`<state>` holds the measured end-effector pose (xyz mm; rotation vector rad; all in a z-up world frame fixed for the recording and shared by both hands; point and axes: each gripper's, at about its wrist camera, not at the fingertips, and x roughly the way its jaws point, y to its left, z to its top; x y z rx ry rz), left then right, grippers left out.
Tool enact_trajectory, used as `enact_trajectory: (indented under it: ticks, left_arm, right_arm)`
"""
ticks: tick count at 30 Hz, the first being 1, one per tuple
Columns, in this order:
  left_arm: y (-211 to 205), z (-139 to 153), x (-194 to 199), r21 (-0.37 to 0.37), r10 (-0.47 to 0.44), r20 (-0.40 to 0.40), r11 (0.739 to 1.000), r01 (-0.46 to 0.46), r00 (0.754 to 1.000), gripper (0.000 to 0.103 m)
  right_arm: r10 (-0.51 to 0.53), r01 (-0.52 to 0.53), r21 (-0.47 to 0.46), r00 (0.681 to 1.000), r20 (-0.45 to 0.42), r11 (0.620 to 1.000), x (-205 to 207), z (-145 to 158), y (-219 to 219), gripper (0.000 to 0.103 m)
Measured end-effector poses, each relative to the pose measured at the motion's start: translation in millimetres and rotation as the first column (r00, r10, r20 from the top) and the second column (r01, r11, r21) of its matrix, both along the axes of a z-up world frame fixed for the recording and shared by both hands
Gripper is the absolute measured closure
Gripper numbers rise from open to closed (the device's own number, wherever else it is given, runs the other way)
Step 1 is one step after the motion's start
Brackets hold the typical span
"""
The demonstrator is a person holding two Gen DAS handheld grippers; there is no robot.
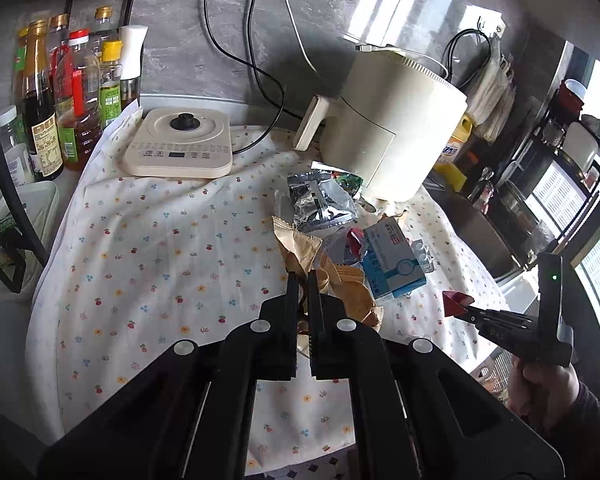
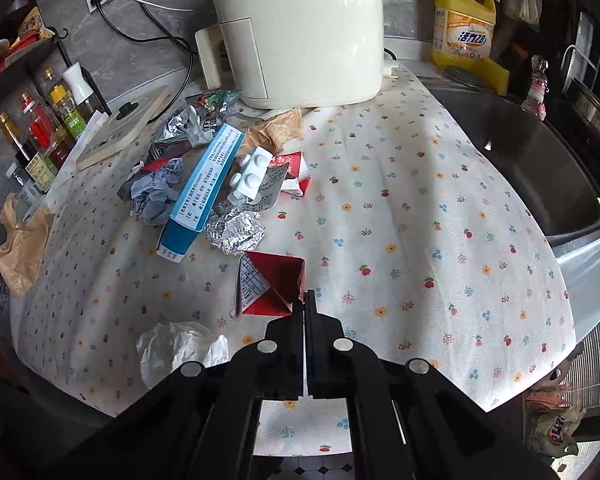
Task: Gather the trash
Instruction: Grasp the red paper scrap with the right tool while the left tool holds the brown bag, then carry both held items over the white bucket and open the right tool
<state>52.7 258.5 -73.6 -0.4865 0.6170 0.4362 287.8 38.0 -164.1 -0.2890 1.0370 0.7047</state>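
Note:
My left gripper [image 1: 303,278] is shut on a crumpled brown paper wrapper [image 1: 300,248], which spreads out past the fingertips over the trash pile. The right wrist view shows that wrapper [image 2: 18,248] at the far left edge. My right gripper [image 2: 305,298] is shut on the corner of a flattened red carton [image 2: 272,284], just above the floral cloth [image 2: 400,208]. In the left wrist view the right gripper [image 1: 466,310] holds the red carton [image 1: 454,300] at the right. On the cloth lie a blue box [image 2: 204,196], a white blister pack [image 2: 252,172], a foil ball [image 2: 236,232] and a white tissue [image 2: 176,348].
A cream air fryer [image 2: 300,28] stands at the back of the cloth, a flat cooker base [image 1: 180,148] to its left. Sauce bottles [image 1: 60,92] line the left wall. A steel sink [image 2: 540,152] and a yellow soap bottle [image 2: 464,28] are on the right. A silver foil bag [image 1: 320,200] lies by the fryer.

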Motion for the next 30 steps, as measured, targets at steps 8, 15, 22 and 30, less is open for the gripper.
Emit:
enact_trajectory:
  ticks: [8, 15, 22, 30]
  left_arm:
    - [-18.1, 8.2, -11.2, 0.022, 0.021, -0.003, 1.0, -0.021, 1.0, 0.098]
    - [-28.3, 10.6, -4.8, 0.026, 0.009, -0.006, 1.0, -0.009, 1.0, 0.098]
    - [-68.6, 11.8, 31.5, 0.017, -0.102, 0.014, 0.995, 0.102, 0.995, 0.098]
    - [-138.6, 0.5, 84.0, -0.001, -0.277, -0.011, 0.961, 0.277, 0.961, 0.098]
  right_arm:
    - [-0.096, 0.096, 0.034, 0.995, 0.004, 0.995, 27.7, -2.7, -16.7, 0.101]
    - [-0.146, 0.144, 0.094, 0.989, 0.017, 0.985, 32.9, 20.6, -39.9, 0.101]
    - [-0.203, 0.199, 0.112, 0.979, 0.029, 0.974, 23.3, 41.6, -100.2, 0.101]
    - [-0.332, 0.327, 0.117, 0.943, 0.018, 0.938, 7.4, 47.4, -200.2, 0.101]
